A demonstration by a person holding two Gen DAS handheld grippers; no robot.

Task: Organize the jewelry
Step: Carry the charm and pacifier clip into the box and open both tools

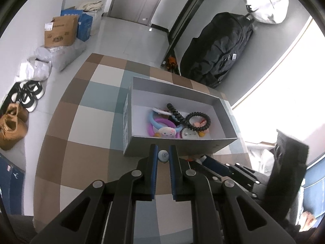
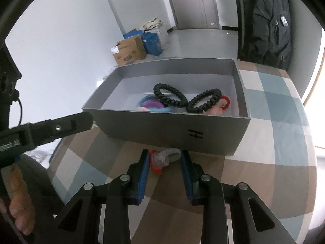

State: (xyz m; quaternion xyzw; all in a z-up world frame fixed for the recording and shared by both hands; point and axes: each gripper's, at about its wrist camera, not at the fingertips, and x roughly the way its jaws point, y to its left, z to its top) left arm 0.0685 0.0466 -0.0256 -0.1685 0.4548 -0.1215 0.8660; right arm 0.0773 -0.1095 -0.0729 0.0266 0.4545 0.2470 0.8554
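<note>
— What's your work surface?
— A round table (image 2: 274, 174) covered in brown, blue and white checks.
— And what lies on it?
— You have a grey open box (image 2: 162, 130), and just beside its near wall a clear-and-red hair clip (image 2: 162, 159).

We see a round table (image 1: 85, 122) with brown, blue and white squares. The floor (image 1: 126, 38) is pale grey and the walls (image 2: 61, 40) are white. Cardboard boxes (image 1: 61, 32) sit by a grey door (image 1: 138, 0). Bright light comes from a window (image 1: 284, 77).
</note>
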